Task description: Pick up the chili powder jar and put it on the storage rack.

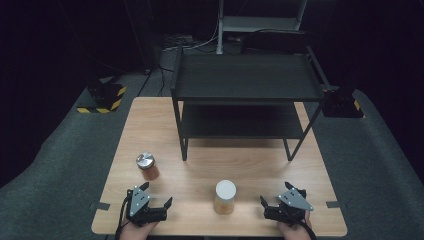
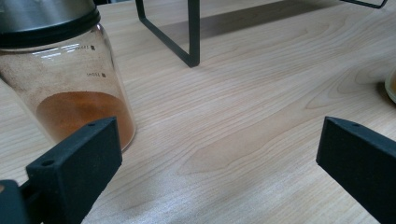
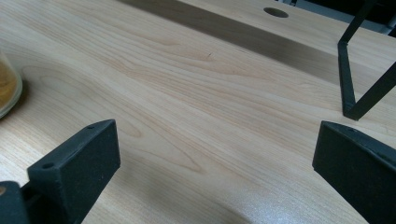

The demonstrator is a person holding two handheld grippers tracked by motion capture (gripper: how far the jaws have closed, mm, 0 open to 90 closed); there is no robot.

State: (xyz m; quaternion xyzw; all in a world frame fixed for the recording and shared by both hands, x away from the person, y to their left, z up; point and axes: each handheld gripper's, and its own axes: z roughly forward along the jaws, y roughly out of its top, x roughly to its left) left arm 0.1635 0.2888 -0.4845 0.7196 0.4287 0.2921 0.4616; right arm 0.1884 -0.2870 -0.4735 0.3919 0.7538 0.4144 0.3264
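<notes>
A: Where are the 2 jars?

B: The jar with the metal lid (image 1: pixel 147 166) stands left of centre on the table (image 1: pixel 250 165), just ahead of the left gripper (image 1: pixel 157 196). The jar with the white lid (image 1: pixel 225 197) stands between both grippers.

A: And the grippers?

B: The left one is spread wide, holding nothing. The right gripper (image 1: pixel 275 196) is the same, near the front edge. The black shelf rack (image 1: pixel 246 85) stands behind.

On the worktop (image 1: pixel 150 130), the rack (image 1: pixel 245 95) stands at 12 o'clock. The capped jar (image 1: pixel 148 167) sits at 9 o'clock of the lidded jar (image 1: pixel 225 197), well apart. The left gripper (image 1: pixel 158 194) lies at 7 o'clock, near the capped jar; the right gripper (image 1: pixel 274 194) at 5 o'clock.
</notes>
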